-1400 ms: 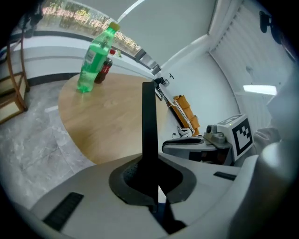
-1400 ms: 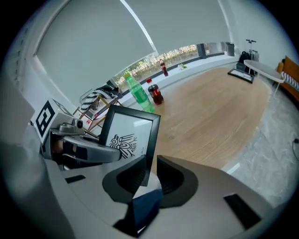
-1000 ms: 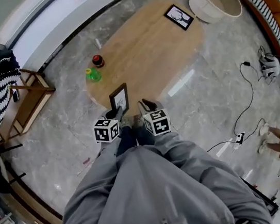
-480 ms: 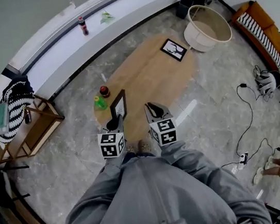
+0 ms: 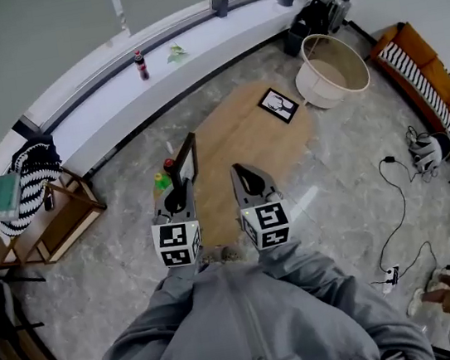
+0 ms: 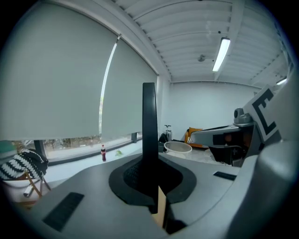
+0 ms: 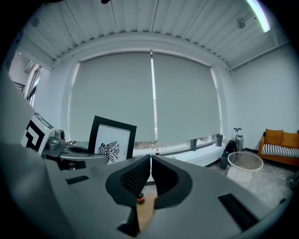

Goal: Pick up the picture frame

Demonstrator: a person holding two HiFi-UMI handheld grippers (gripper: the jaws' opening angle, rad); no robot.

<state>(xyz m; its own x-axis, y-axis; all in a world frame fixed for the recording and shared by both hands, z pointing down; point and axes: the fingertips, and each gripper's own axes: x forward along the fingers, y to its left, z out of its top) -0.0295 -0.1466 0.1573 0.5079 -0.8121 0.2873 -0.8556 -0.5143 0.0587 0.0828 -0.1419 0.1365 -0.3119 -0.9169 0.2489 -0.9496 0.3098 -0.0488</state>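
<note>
A black picture frame with a white print hangs above the oval wooden table, and my left gripper is shut on its lower edge. In the left gripper view the frame stands edge-on between the pads. My right gripper is level with it to the right, its jaws closing with nothing between them. From the right gripper view the frame shows face-on at the left, beyond the narrow slit of my right gripper. A second black frame lies flat at the table's far end.
A green bottle and a red-capped one stand on the table's left edge. A white round basket sits beyond the table, an orange sofa at the right. A wooden chair is at the left, cables on the floor.
Both grippers have risen well above the table, the left one carrying the frame up with it. The right gripper's jaws have come together. The head view has risen too.
</note>
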